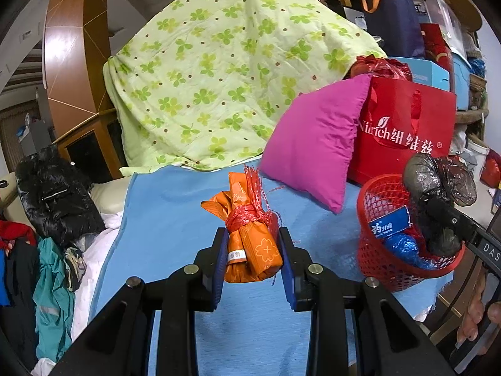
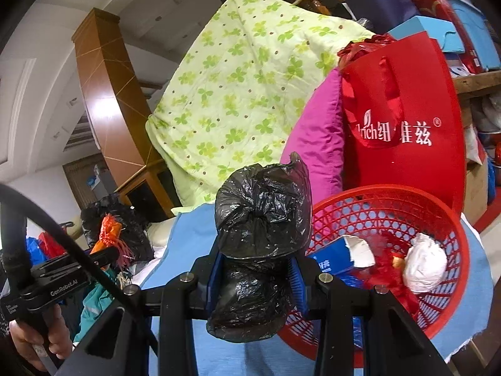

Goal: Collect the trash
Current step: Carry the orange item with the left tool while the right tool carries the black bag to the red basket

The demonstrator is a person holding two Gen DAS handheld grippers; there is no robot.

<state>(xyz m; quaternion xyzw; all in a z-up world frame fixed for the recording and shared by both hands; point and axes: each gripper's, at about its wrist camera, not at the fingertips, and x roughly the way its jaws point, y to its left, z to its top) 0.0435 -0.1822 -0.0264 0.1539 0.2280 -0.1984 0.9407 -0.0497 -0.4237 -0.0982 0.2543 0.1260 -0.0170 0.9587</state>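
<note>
My left gripper is shut on an orange wrapped bundle tied with red string, held above the blue cloth. My right gripper is shut on a knotted black plastic bag, held at the left rim of the red mesh basket. The left wrist view shows that same black bag over the basket at the right. Inside the basket lie a blue and white box, a white wad and red and blue scraps. The left gripper with its orange bundle shows at the far left of the right wrist view.
Behind the basket stand a red paper bag and a pink pillow. A green clover quilt rises at the back. A black jacket and teal clothes lie left of the cloth. A person's hand holds the left gripper's handle.
</note>
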